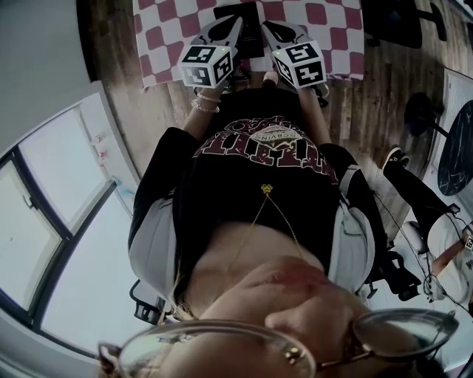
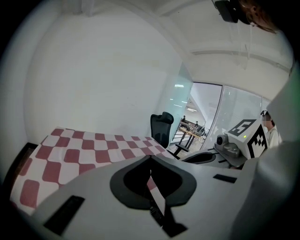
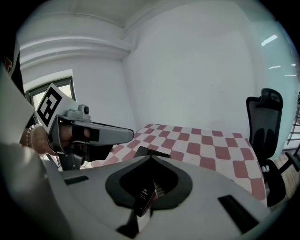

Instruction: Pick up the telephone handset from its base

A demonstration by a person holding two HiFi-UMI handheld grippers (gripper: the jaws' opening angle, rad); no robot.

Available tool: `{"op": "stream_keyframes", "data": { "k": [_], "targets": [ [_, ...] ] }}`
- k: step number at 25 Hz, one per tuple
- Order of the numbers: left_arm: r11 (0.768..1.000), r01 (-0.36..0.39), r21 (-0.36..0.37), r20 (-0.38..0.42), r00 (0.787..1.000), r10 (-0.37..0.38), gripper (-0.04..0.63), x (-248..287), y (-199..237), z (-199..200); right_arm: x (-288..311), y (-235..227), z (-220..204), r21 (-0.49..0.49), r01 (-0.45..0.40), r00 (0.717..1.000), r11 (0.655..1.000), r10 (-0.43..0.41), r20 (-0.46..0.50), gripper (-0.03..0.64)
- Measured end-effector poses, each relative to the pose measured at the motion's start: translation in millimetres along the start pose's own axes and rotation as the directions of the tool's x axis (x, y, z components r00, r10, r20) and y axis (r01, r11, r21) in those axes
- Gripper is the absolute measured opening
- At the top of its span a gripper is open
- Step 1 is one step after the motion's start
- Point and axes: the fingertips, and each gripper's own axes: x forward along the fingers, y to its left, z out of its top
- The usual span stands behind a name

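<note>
White walls, then the pink-checked tablecloth (image 1: pixel 170 29) with the dark telephone (image 1: pixel 244 18) sitting on it, right ahead of both grippers. Left gripper (image 2: pixel 150 161) and right gripper (image 3: pixel 150 161) are both pinched closed on nothing. Going in like that would probably just shove it along the cloth instead of grabbing anything.

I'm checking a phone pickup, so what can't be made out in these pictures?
Head view: the black device between the left tool and right tool is small and partly covered by them; handset and base can't be told apart.
Right gripper view: only a dark printed sliver shows through the shut tool's slit; unnameable.
Left gripper view: the tool body hides all but checkered cloth.
</note>
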Motion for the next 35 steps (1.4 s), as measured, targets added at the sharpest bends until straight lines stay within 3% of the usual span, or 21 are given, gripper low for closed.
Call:
{"op": "stream_keyframes", "data": {
  "k": [15,35],
  "targets": [
    [0.998,0.037,-0.056,-0.063,0.997,-0.041,0.011,7.7,25.6,-26.5,33.5,1.8,-30.6,0.043,0.04,0.993,0.998,-0.035,-0.112,0.018],
    [0.993,0.031,-0.114,-0.146,0.988,-0.048,0.011,11.7,47.0,-63.8,63.9,2.0,-72.7,0.066,0.057,0.969,0.996,-0.039,-0.244,0.018]
  ]
}}
